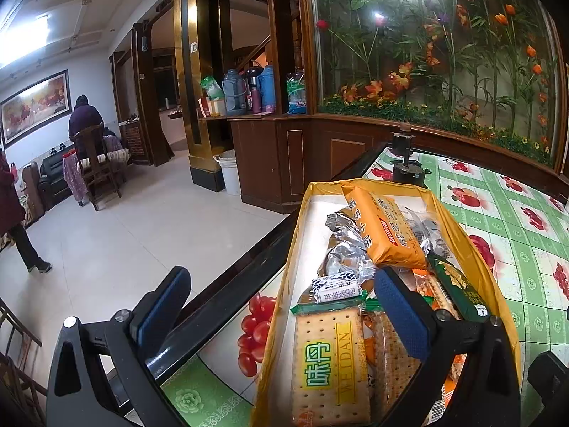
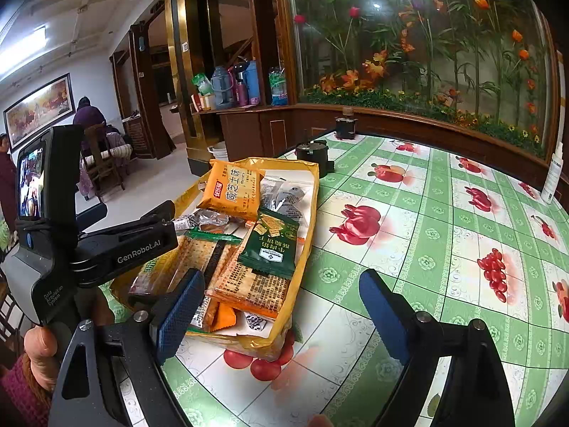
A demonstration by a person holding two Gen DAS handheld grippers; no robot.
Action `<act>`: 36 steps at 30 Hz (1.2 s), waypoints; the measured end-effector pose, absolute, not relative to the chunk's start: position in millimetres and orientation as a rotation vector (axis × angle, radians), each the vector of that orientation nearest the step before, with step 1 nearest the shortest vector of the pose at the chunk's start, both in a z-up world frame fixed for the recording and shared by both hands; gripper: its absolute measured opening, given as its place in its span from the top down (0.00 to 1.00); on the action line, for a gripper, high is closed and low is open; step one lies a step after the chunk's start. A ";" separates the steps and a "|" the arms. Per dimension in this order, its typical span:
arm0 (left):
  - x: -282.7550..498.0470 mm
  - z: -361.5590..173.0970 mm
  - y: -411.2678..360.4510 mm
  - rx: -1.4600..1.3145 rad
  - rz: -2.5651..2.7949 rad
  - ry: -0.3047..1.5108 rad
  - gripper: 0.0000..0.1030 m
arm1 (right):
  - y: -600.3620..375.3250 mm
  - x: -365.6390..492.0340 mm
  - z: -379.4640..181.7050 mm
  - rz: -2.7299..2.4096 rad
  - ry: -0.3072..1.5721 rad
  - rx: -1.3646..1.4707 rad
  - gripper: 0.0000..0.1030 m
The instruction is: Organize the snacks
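A yellow box (image 1: 458, 245) (image 2: 306, 235) holds several snack packs on the green fruit-print table. An orange cracker pack (image 1: 387, 227) (image 2: 233, 190) lies at its far end, a dark green pack (image 2: 272, 249) (image 1: 458, 288) in the middle, a Weldan cracker pack (image 1: 329, 363) at the near end. My left gripper (image 1: 281, 302) is open and straddles the box's left wall, one pad (image 1: 398, 316) inside over the packs. It also shows in the right wrist view (image 2: 117, 245). My right gripper (image 2: 284, 313) is open over the box's near right corner.
The table's dark left edge (image 1: 242, 270) drops to a tiled floor. Two black round objects (image 2: 314, 154) stand behind the box. A white bottle (image 2: 553, 174) stands at the far right. A wooden cabinet with a flower display (image 2: 426, 53) backs the table.
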State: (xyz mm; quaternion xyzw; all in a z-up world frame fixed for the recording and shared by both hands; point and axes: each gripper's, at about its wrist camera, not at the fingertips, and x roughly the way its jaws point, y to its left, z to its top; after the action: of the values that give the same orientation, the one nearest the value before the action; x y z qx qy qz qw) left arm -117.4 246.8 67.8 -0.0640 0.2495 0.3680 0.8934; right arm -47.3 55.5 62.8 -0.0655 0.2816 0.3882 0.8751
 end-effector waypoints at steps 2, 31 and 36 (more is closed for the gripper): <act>-117.4 67.9 247.1 -0.134 0.761 0.517 0.00 | 55.4 -47.4 62.7 0.810 0.589 -0.136 0.11; -112.9 64.1 243.0 -0.137 0.749 0.526 0.00 | 56.4 -48.3 62.6 0.809 0.587 -0.141 0.11; -112.3 63.8 244.0 -0.141 0.745 0.527 0.00 | 56.6 -48.2 62.3 0.809 0.589 -0.142 0.11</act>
State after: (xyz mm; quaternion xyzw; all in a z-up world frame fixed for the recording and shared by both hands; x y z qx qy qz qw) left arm -112.3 244.0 63.8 -0.0680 0.2542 0.3592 0.8954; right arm -48.2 56.6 62.3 -0.0682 0.2823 0.3875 0.8749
